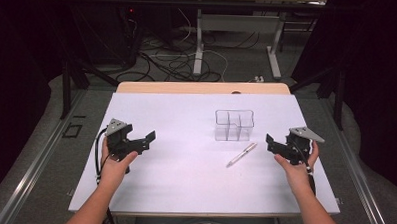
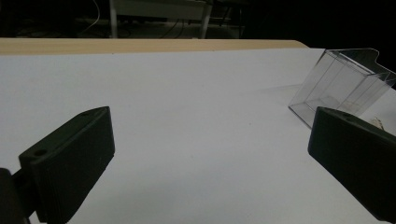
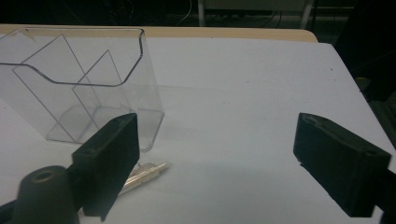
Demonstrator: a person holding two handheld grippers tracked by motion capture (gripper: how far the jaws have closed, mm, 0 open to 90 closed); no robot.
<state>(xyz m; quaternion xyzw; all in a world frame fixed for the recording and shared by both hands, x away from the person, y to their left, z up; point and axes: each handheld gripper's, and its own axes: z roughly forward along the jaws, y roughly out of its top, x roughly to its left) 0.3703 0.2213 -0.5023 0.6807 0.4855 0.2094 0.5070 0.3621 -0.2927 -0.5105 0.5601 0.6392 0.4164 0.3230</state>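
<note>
The right gripper (image 1: pixel 271 143) is held with its jaws spread wide and nothing between them, just right of the silver pen (image 1: pixel 241 154), which is lying slantwise on the white table (image 1: pixel 184 176) in front of the clear divided holder (image 1: pixel 234 125), close to it but apart. The left gripper (image 1: pixel 148 139) is likewise held wide open and empty, well to the left of the holder, over bare tabletop. In the right gripper view the pen's tip (image 3: pixel 147 173) is seen just beside the holder's (image 3: pixel 79 84) near corner, partly hidden behind one jaw.
</note>
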